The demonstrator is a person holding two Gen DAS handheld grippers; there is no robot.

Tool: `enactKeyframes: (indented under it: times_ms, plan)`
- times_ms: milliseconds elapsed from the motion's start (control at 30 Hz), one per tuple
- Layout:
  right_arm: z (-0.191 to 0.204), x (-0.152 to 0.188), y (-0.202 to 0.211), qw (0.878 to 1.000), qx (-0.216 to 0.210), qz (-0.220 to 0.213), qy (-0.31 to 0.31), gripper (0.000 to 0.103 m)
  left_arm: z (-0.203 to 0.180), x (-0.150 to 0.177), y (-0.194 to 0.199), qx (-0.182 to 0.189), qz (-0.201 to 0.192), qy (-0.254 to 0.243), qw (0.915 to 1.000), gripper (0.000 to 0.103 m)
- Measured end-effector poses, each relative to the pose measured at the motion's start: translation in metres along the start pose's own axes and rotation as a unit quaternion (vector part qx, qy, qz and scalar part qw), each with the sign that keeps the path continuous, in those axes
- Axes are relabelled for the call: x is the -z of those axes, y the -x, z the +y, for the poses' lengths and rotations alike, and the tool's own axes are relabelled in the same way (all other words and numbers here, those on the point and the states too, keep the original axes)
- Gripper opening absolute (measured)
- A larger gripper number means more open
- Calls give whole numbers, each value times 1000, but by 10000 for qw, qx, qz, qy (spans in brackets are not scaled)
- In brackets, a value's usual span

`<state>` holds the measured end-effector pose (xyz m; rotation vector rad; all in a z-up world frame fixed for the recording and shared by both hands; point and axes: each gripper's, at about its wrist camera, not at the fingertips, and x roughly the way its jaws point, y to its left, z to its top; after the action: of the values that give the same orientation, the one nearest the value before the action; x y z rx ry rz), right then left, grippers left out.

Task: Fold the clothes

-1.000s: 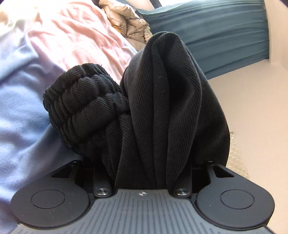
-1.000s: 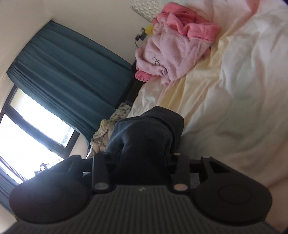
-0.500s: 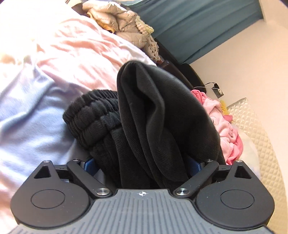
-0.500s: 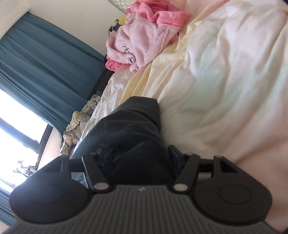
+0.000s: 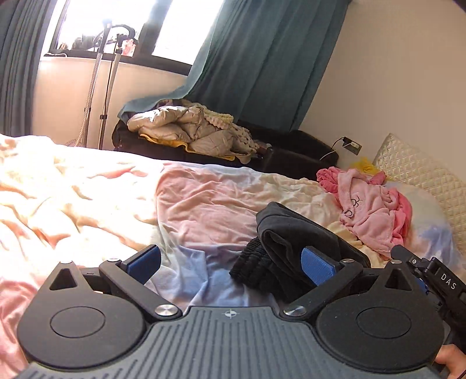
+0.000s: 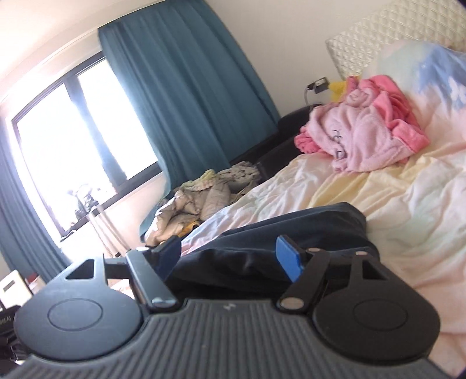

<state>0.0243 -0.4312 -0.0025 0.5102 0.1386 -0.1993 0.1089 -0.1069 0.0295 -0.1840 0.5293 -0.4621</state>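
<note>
both grippers spread wide, nothing clamped. left gripper [image 5: 231,263]: two blue pads apart, one pad [image 5: 144,263] over bare sheet, the other right beside the black garment [image 5: 294,242]; whether it touches, cannot tell. right gripper [image 6: 230,256]: jaws apart, the garment [image 6: 291,233] lying between and past them, not pinched. one black garment total, a folded bundle flat on the bed sheet [image 5: 87,198], ribbed cuff or waistband end bunched toward the left gripper. in the left view the right gripper's body shows at the far right edge, marked "das", with a bit of the person's hand [image 5: 450,360] under it. other things: one pink fleece garment [image 5: 370,210] crumpled near the head of the bed, well apart from the black one; one quilted cream pillow [image 5: 419,175] behind it; one yellow item [image 5: 365,163] barely visible next to the pillow. one beige puffy jacket pile [image 5: 186,128] on a dark sofa [image 5: 291,151] beyond the bed. two teal curtains [image 5: 262,58], one each side of one window [image 5: 122,26]. one pole stand [image 5: 99,87] by the window. one wall outlet [image 5: 352,144] with a plug in it.
</note>
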Motion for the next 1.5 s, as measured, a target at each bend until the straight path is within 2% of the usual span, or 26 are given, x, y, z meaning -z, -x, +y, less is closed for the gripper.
enactKeyframes:
  times_ms: [167, 300, 400, 533, 700, 767, 1100, 1500]
  plan:
    - [54, 6, 22, 9953, -771, 213, 547, 73, 22, 1, 75, -455, -420, -390, 9973, 103]
    - [94, 12, 42, 9878, -1166, 220, 1010, 73, 36, 6, 123, -856, -748, -742, 9907, 103]
    - [112, 18, 53, 9828, -1359, 208, 1232, 73, 45, 16, 137, -1121, -942, -939, 9847, 103]
    - [130, 27, 61, 9776, -1524, 190, 1438, 74, 68, 30, 137, -1408, -1080, -802, 9809, 103]
    - [145, 44, 62, 9697, -1677, 131, 1774, 75, 77, 29, 136, -1495, -1174, -398, 9810, 103]
    - [148, 50, 57, 9680, -1686, 145, 1854, 78, 79, 27, 132, -1575, -1197, -407, 9794, 103]
    - [153, 75, 31, 9612, -1681, 381, 2155, 78, 80, 25, 114, -1717, -1142, -620, 9765, 103]
    - [150, 76, 27, 9641, -1608, 314, 2089, 84, 77, 28, 113, -1743, -1263, -660, 9743, 103]
